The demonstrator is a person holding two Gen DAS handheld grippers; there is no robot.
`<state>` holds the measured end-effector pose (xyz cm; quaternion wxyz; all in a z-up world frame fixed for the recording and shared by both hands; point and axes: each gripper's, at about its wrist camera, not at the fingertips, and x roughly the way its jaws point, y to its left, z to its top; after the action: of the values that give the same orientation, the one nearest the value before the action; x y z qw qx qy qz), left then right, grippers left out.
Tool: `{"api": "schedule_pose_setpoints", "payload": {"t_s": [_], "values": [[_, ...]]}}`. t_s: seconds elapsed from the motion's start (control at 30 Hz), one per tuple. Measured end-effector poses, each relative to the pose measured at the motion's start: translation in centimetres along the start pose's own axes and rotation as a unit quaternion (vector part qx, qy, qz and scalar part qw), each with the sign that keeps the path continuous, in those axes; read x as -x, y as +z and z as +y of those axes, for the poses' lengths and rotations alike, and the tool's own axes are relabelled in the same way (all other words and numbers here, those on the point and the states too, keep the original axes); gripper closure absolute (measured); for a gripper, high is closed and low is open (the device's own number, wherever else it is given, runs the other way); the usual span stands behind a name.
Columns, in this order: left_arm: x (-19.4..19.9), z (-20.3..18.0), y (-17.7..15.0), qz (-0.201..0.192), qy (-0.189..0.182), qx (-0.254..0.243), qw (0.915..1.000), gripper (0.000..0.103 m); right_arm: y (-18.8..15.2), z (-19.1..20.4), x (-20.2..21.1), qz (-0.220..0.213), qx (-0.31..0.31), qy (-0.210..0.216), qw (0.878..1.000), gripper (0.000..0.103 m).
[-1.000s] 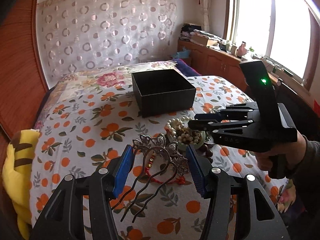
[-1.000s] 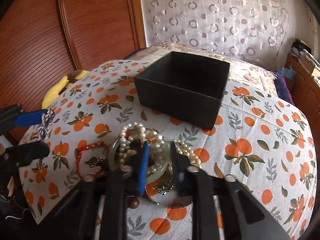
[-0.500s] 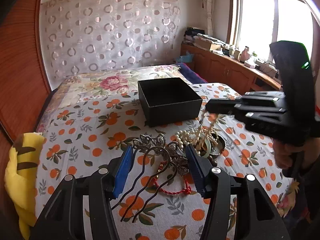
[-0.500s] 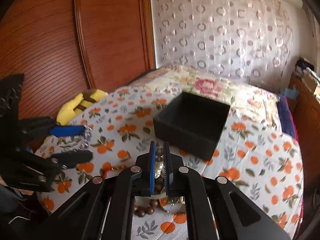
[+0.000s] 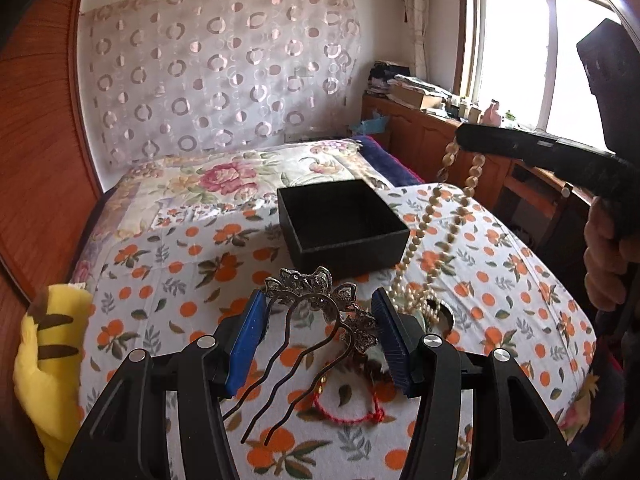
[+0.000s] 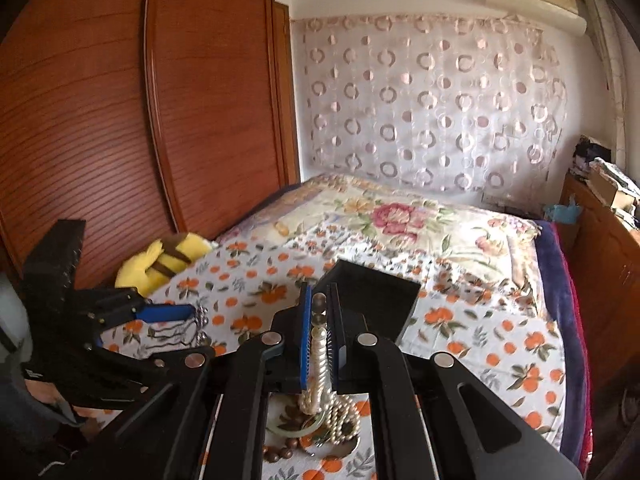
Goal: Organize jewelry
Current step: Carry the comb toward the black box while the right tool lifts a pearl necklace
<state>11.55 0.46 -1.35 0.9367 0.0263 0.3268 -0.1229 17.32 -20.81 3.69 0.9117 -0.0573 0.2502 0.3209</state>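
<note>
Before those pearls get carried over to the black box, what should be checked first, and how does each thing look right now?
1. Grip on the pearl necklace: ok, the right gripper is pinched shut on the strand.
2. Necklace fully off the bed: not ok, its lower end reaches down into the jewelry pile.
3. Snagging on other pieces: cannot tell, the strand's end is mixed in with them.
4. Black box ready: ok, open-topped, nothing visible inside.
5. Left gripper secure: ok, the hair comb sits clamped between its blue pads.
6. Path clear: ok, the left gripper is off to the side in the right wrist view.
</note>
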Motion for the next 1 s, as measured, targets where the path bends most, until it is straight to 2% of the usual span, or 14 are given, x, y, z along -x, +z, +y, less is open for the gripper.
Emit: {"api": "schedule_pose_setpoints", "payload": {"t_s": [0.43,0.63,0.83,1.0], "values": [[-4.7,-0.5,5.1,0.0,-0.024,0.005,0.9997,0.051,5.1,-3.6,2.2,-0.046,0.0,-0.008,0.999,0.095],[-7.1,-0.5,7.2,0.002,-0.028,0.004,0.9996,0.051,6.8,-5.0,1.9,-0.057,0.002,-0.012,0.998,0.095],[-10.5,-0.2,9.3,0.015,-0.032,0.004,0.9994,0.051,7.7,-6.8,1.0,-0.06,-0.008,-0.009,0.998,0.095],[-13.3,0.2,9.6,0.034,-0.037,0.009,0.9987,0.051,8.1,-7.3,0.6,-0.061,-0.011,-0.005,0.998,0.095]]}}
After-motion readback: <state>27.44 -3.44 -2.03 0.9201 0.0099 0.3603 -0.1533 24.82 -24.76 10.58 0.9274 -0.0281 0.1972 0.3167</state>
